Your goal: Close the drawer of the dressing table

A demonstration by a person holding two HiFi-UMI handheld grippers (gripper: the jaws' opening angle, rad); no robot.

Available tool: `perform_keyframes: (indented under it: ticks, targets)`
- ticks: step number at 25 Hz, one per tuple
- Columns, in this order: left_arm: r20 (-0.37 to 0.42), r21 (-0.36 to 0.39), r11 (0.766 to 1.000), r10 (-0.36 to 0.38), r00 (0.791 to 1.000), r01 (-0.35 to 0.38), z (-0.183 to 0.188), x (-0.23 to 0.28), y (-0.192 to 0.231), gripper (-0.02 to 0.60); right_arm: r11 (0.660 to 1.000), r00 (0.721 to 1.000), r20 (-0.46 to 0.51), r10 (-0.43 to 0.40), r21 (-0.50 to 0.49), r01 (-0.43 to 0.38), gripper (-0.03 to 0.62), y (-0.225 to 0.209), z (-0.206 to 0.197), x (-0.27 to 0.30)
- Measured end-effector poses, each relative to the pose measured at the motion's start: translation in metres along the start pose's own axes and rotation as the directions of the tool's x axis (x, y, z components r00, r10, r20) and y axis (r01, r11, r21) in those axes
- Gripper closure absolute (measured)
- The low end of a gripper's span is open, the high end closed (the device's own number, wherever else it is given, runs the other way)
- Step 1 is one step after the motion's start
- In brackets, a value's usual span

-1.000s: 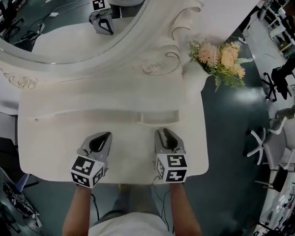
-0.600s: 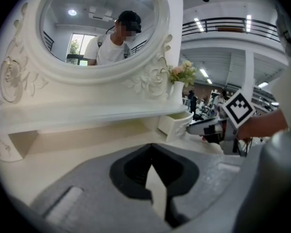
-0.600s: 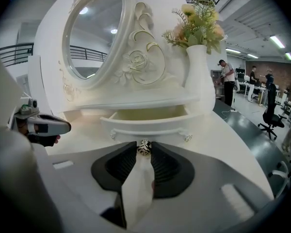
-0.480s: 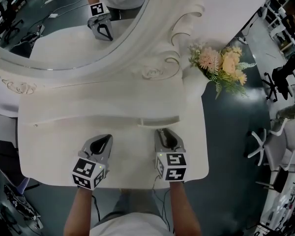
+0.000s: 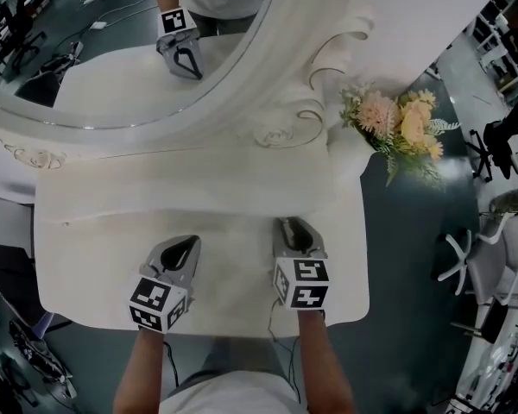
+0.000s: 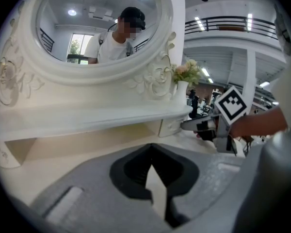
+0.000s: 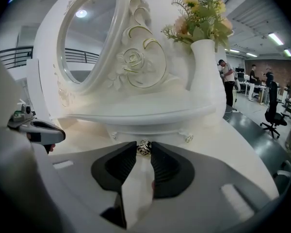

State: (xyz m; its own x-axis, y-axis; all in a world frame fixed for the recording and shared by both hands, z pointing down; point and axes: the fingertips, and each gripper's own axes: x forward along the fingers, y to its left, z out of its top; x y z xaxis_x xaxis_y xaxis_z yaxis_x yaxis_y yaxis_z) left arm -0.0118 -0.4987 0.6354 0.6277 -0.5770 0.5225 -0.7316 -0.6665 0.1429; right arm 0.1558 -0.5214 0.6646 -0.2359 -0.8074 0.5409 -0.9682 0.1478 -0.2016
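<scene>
Right gripper [image 7: 144, 150] round drawer knob [image 7: 144, 147]

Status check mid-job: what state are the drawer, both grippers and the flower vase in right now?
Drawer: pushed in beneath the shelf.
Right gripper: shut on the drawer knob.
Left gripper: shut, empty.
Vase: upright, holding flowers.
</scene>
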Motion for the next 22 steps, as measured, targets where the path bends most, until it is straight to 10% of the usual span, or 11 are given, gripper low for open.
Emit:
perform_keyframes:
  ticks: [22]
  targets:
    - [-0.001, 0.007, 1.000, 0.021, 1.000, -0.021, 0.003, -0.013, -0.004, 0.583, 0.999, 1.000, -0.020, 0.001, -0.045, -0.002, 0.503, 0.000, -0.002, -0.001]
